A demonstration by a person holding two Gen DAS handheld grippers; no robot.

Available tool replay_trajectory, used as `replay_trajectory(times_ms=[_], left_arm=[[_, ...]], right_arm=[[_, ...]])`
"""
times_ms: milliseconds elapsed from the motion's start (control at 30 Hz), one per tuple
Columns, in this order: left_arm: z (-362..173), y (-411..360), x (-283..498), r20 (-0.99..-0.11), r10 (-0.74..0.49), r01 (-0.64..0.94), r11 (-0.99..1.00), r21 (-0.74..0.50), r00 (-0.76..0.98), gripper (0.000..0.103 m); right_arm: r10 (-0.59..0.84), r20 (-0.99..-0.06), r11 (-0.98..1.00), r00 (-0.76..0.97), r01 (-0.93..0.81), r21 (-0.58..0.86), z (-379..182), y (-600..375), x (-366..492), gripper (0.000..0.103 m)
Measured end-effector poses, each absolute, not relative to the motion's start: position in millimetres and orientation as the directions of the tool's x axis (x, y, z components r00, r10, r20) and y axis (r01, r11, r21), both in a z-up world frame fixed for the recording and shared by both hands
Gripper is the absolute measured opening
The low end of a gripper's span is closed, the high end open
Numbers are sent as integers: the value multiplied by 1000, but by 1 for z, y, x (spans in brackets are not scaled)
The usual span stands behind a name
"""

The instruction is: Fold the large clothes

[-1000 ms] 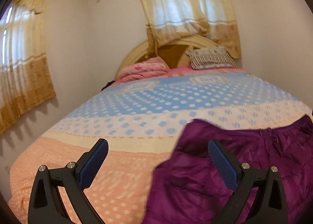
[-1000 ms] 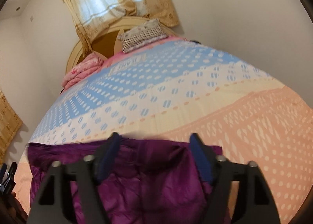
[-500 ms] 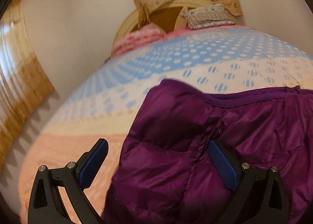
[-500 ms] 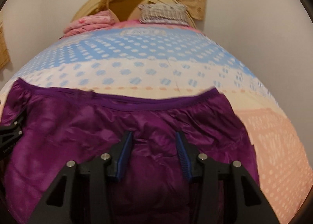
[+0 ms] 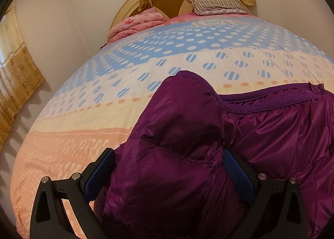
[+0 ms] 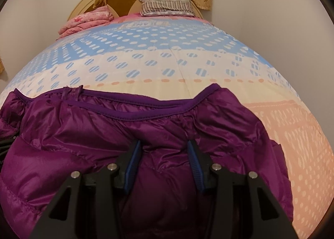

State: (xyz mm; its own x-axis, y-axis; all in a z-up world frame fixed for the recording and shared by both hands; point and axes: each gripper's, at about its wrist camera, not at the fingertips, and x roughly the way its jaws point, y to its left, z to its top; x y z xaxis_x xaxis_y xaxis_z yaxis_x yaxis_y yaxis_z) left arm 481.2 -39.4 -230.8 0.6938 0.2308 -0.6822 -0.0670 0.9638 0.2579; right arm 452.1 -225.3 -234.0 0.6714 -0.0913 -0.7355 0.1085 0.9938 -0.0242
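Left wrist: purple jacket [image 5: 177, 155] hides bedspread [image 5: 104, 97].

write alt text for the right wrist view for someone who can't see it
The right gripper, its blue-padded jaws partly open, straddles a ridge of a shiny purple quilted puffer jacket spread on a dotted blue, cream and peach bedspread. A striped pillow and folded pink blanket lie by the headboard.

The left tool [image 5: 168, 160] has matte black angular arms with triangular cut-outs, and its fingers carry blue, finely dimpled pads [image 5: 238, 176]. Round silver screws [image 5: 75, 176] sit beside those pads on each arm. The right tool [image 6: 163, 152] looks the same: black frame, ribbed blue pads [image 6: 132, 168], silver screws [image 6: 215, 166].
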Motion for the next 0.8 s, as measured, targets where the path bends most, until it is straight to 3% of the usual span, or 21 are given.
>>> replay_trajectory(times_ms=[800], left_arm=[[-232, -38, 477, -688, 249, -67, 958, 281, 682, 102]], right_arm=[[-160, -762, 987, 628, 107, -119, -243, -214, 464, 51]])
